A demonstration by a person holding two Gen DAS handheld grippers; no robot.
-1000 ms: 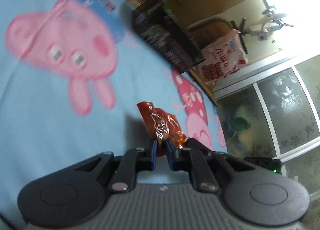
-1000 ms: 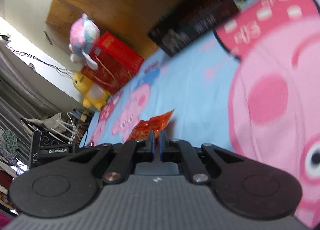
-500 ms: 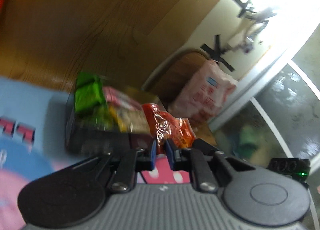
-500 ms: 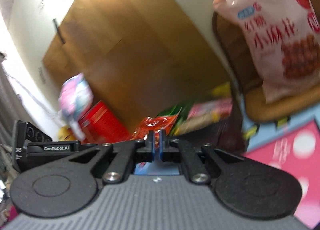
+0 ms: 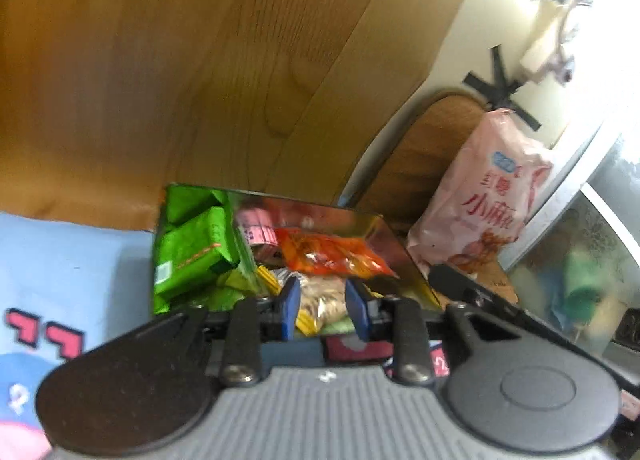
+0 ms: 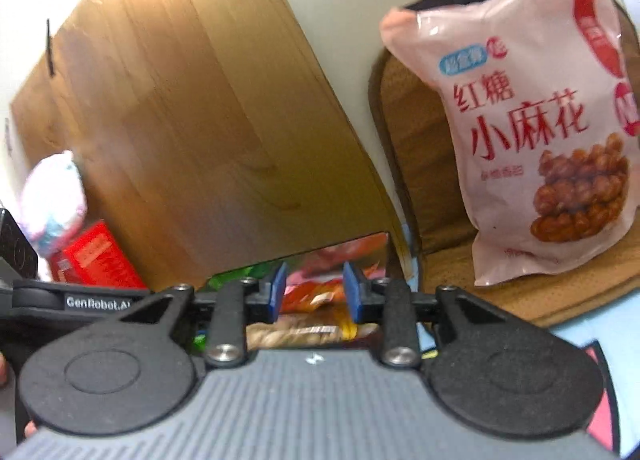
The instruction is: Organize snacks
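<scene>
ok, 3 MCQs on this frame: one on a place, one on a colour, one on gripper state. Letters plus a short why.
1. Where does the orange-red snack packet lie?
A. in the snack box
B. on the blue sheet
C. in the left gripper

2. What colour are the packets at the box's left end?
A. purple
B. green
C. white

3. How do the jaws of the right gripper stand?
A. shut on a packet
B. open, holding nothing
C. shut, holding nothing

Answers: A, it rests on the other snacks inside the box; B, bright green wrappers; B, a clear gap between the blue pads.

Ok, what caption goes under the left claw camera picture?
Open left claw hovering over a snack box holding an orange packet and green packets.
</scene>
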